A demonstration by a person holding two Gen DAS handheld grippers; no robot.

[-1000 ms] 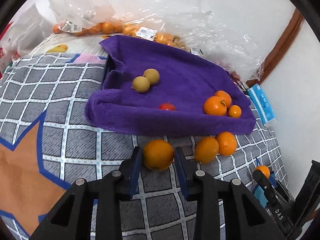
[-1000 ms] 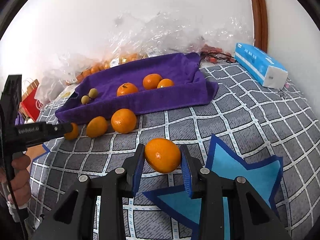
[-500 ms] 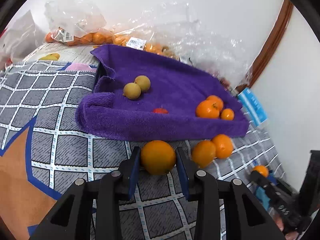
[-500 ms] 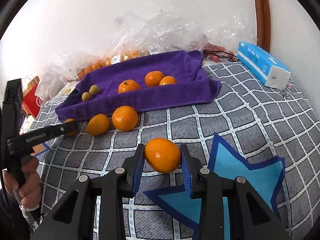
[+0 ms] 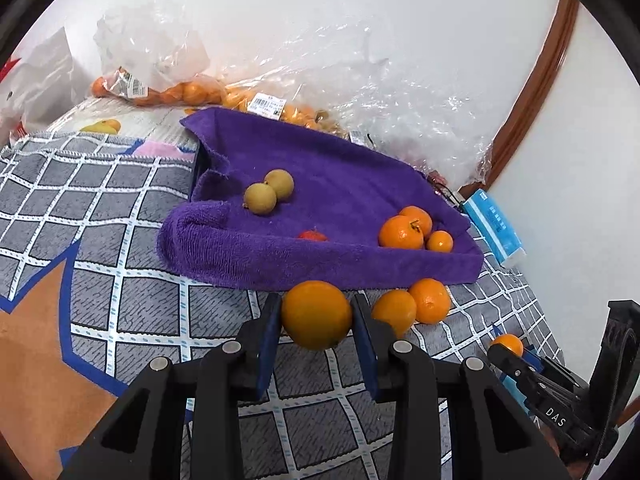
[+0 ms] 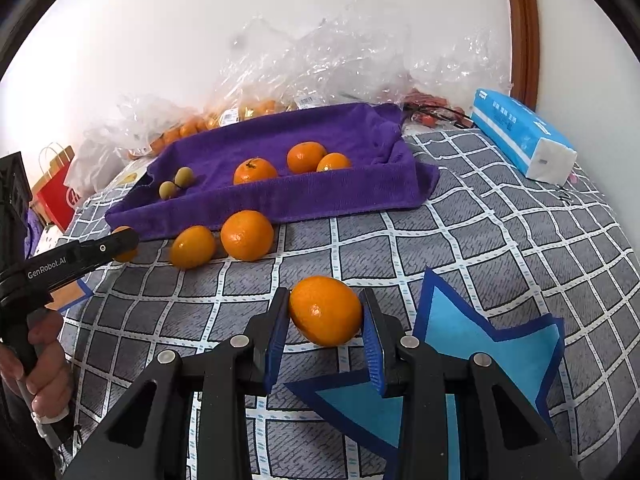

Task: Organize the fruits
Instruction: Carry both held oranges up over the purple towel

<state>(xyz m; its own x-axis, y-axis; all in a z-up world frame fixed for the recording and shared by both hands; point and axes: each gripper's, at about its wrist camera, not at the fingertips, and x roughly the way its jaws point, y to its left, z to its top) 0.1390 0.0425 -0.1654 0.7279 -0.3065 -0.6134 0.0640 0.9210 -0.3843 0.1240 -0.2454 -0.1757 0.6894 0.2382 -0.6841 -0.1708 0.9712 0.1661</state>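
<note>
My left gripper (image 5: 316, 316) is shut on an orange (image 5: 316, 314), held just in front of the purple towel tray (image 5: 248, 252). My right gripper (image 6: 325, 312) is shut on another orange (image 6: 326, 310) above the grey checked cover. Inside the tray lie three oranges (image 5: 402, 232), two small yellow-green fruits (image 5: 260, 198) and a small red fruit (image 5: 313, 235). Two loose oranges (image 5: 412, 306) rest on the cover against the tray's front edge. In the right wrist view the left gripper (image 6: 122, 244) appears at far left, beside those two oranges (image 6: 224, 240).
Clear plastic bags of oranges (image 5: 188, 92) pile up behind the tray against the white wall. A blue tissue pack (image 6: 520, 132) lies at the far right and a red paper bag (image 6: 56, 192) at the far left. A hand (image 6: 44, 368) holds the left gripper's handle.
The left gripper has tilted and shifted a little with its orange, so the tray sits lower and nearer in its view. The right gripper has held still.
</note>
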